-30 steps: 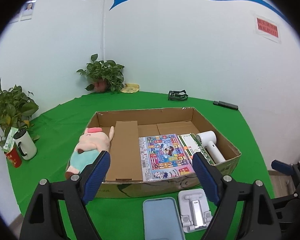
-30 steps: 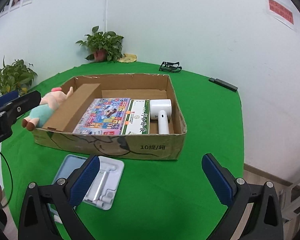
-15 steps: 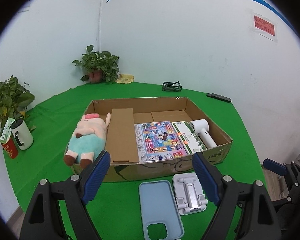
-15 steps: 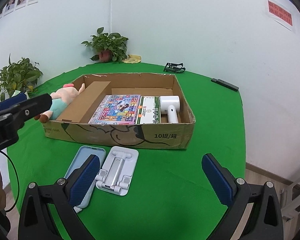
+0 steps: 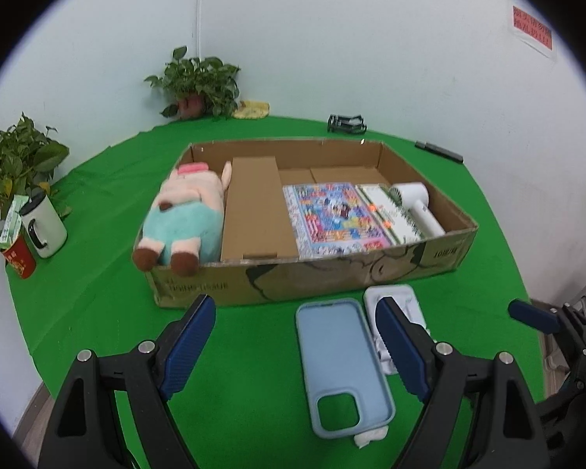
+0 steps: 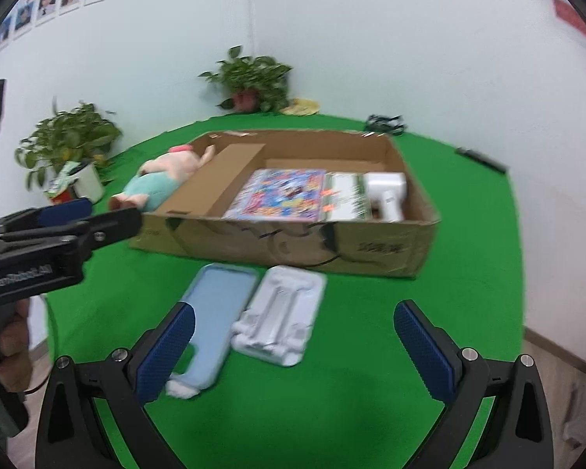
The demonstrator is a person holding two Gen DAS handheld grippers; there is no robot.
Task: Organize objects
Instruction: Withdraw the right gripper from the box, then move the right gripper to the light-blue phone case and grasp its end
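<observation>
Both hand-held grippers, left (image 5: pixel 295 342) and right (image 6: pixel 293 346), gaping, empty; one phone case (image 5: pixel 342 365), one stand (image 6: pixel 281 314).

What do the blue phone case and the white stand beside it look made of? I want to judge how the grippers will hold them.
The phone case looks like soft matte silicone or rubbery plastic: even pale blue, rounded rim, no glare. The stand looks like hard moulded plastic, smooth and faintly glossy, with crisp raised ridges. Touch alone would confirm either.

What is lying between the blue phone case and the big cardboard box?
Nothing: only bare green cloth separates the blue phone case from the cardboard box. The left wrist view shows that gap best.
</observation>
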